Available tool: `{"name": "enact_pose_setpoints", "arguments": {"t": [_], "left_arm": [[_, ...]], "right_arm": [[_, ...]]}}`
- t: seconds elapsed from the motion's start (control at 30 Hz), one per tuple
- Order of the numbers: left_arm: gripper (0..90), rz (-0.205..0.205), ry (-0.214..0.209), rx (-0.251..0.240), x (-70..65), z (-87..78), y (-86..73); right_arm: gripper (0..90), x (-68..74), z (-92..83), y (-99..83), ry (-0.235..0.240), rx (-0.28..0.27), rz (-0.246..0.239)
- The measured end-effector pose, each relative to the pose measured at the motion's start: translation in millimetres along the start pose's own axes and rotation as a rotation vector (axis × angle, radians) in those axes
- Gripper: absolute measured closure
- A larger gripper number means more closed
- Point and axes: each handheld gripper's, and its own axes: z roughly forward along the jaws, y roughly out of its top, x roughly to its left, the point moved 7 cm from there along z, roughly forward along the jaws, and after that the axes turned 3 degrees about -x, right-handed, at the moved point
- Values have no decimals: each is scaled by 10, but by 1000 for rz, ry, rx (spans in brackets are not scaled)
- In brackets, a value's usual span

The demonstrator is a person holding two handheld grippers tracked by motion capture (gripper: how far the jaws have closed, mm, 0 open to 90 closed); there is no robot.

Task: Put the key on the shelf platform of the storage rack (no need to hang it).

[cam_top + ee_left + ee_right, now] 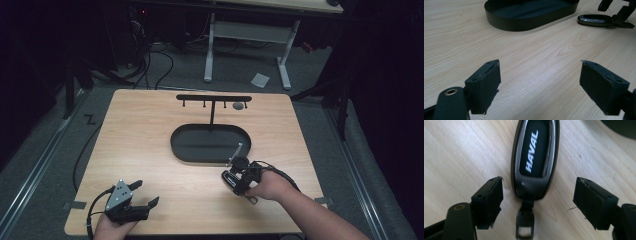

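A black car key fob [535,157] marked HAVAL lies flat on the wooden table [150,115], with a small metal loop at its near end. My right gripper [539,195] is open, its jaws on either side of the fob's near end without touching it. In the high view the right gripper [239,178] sits just in front of the black oval tray [190,150]. My left gripper [142,192] rests open near the table's front left, over bare wood. From the left gripper view, the fob [595,20] lies to the right of the tray [524,22].
A black T-shaped hook stand [213,99] rises behind the tray, with a small grey object [238,106] hanging near its right end. Beyond the table are a white desk frame [247,35] and cables on the floor.
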Motion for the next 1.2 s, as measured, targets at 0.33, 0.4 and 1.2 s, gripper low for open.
{"name": "enact_pose_setpoints", "arguments": {"t": [0.33,0.4,1.2], "left_arm": [[178,-3,2,-3,6,-5,0],[178,-2,-2,-3,-1,-1,2],[179,12,-12,7,-31,18,-5]], "right_arm": [[319,63,114,184,1,18,-29],[331,60,129,214,10,16,-15],[461,31,161,257,20,78,95]]}}
